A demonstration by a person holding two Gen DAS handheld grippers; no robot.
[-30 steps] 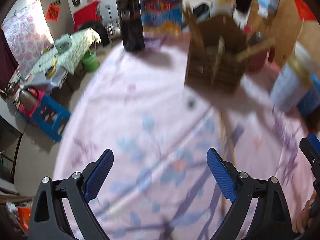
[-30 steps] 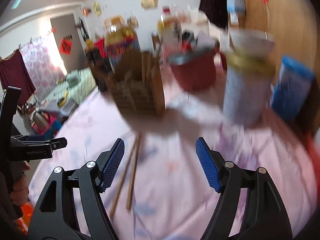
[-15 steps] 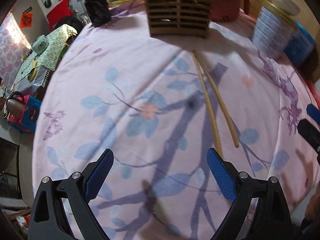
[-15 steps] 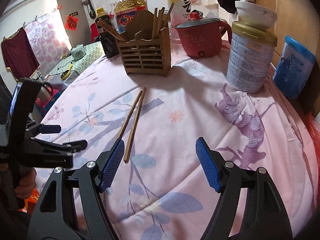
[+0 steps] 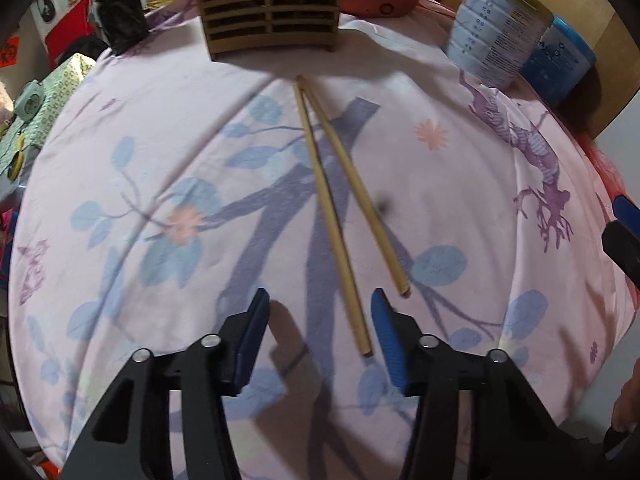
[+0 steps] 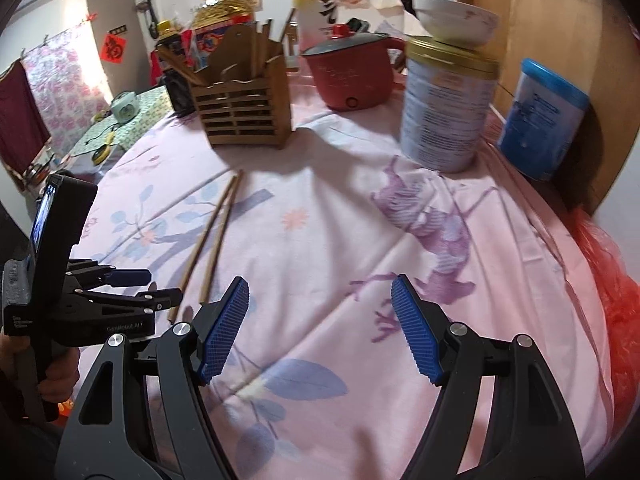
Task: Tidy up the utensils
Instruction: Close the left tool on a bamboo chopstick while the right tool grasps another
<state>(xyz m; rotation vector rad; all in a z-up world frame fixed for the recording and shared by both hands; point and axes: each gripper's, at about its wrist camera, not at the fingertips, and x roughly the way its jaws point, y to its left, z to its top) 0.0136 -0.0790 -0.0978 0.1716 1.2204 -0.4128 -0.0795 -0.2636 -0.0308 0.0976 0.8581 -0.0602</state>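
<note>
Two wooden chopsticks [image 5: 332, 216] lie on the pink flowered cloth, far tips together, near ends apart. A slatted wooden utensil holder [image 5: 272, 8] stands behind them; in the right wrist view the holder [image 6: 244, 108] has several sticks in it. My left gripper [image 5: 318, 304] is open, low over the cloth, with the near end of the left chopstick between its fingers, not gripped. My right gripper [image 6: 320, 292] is open and empty over bare cloth, right of the chopsticks [image 6: 212, 236]. The left gripper shows there too [image 6: 132, 292].
A red electric pot [image 6: 352, 72], a tall tin [image 6: 444, 112] with a bowl on top and a blue tub [image 6: 540, 120] stand at the back right. Bottles [image 6: 224, 28] stand behind the holder. The round table's edge [image 5: 24, 264] curves close on the left.
My left gripper has moved forward and down to the chopsticks' near ends, and its jaws have narrowed. The right gripper has stayed open and shifted a little.
</note>
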